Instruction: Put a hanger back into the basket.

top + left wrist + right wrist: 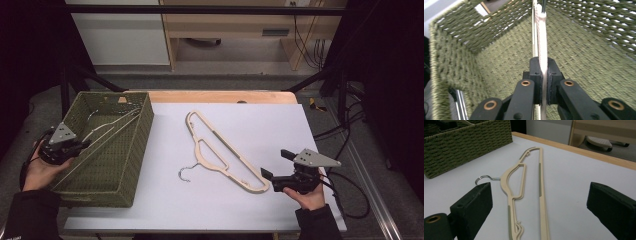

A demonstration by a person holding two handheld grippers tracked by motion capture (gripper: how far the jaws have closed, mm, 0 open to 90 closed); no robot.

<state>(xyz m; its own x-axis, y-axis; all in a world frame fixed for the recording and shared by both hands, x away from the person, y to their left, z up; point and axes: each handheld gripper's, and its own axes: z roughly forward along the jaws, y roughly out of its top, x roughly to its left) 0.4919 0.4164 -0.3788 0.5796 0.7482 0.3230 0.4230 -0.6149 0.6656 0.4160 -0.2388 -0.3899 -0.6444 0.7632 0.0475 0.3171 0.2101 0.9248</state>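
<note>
A cream hanger [541, 42] is clamped edge-on in the left tool [544, 86], low inside the green woven basket [137, 150]. It should be laid flat before release. The right tool [275, 165] is held wide open and empty over the tabletop [280, 125], just beside the second hanger [220, 150].

Black grippers [75, 146] with brass-ringed screw holes, grey three-cornered top plates (trailing black cables), dark sleeves [30, 215].

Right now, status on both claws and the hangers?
Left claw shut on hanger in basket. Right claw open, facing table hanger. Path clear.
</note>
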